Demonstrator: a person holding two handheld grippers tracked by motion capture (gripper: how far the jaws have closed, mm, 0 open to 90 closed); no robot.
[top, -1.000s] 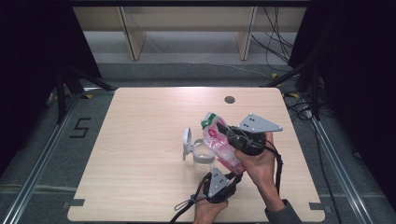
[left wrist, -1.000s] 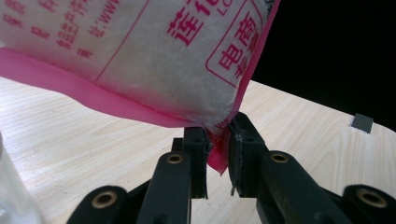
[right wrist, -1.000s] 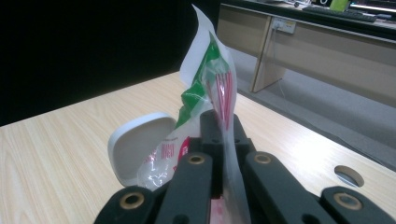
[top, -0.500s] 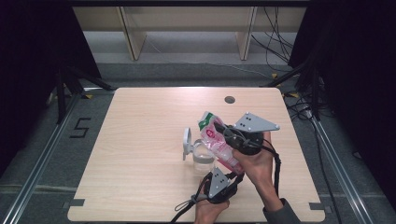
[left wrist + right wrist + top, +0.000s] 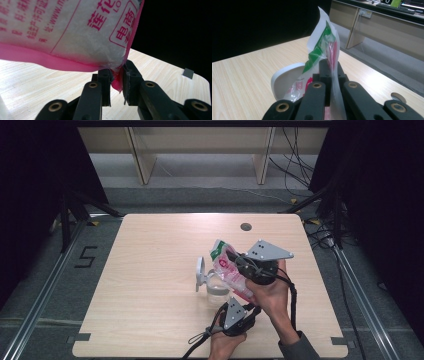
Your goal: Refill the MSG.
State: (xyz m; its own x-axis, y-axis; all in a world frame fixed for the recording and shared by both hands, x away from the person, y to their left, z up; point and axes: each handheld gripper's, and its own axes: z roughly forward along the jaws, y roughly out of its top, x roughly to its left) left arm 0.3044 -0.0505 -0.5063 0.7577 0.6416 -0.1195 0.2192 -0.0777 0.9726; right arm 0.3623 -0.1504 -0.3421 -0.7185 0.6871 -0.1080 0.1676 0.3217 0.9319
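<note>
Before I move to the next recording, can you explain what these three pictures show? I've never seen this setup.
A person sits at a wooden table, holding a hand-held two-jaw gripper in each hand. The high view looks down from above; the two gripper views come from cameras riding on the grippers, looking along their black jaws. Both grippers grip one plastic bag printed in pink and green: the left gripper pinches its pink bottom corner, the right gripper clamps its upper part. Under the bag on the table stands a clear container with a white lid open beside it.
</note>
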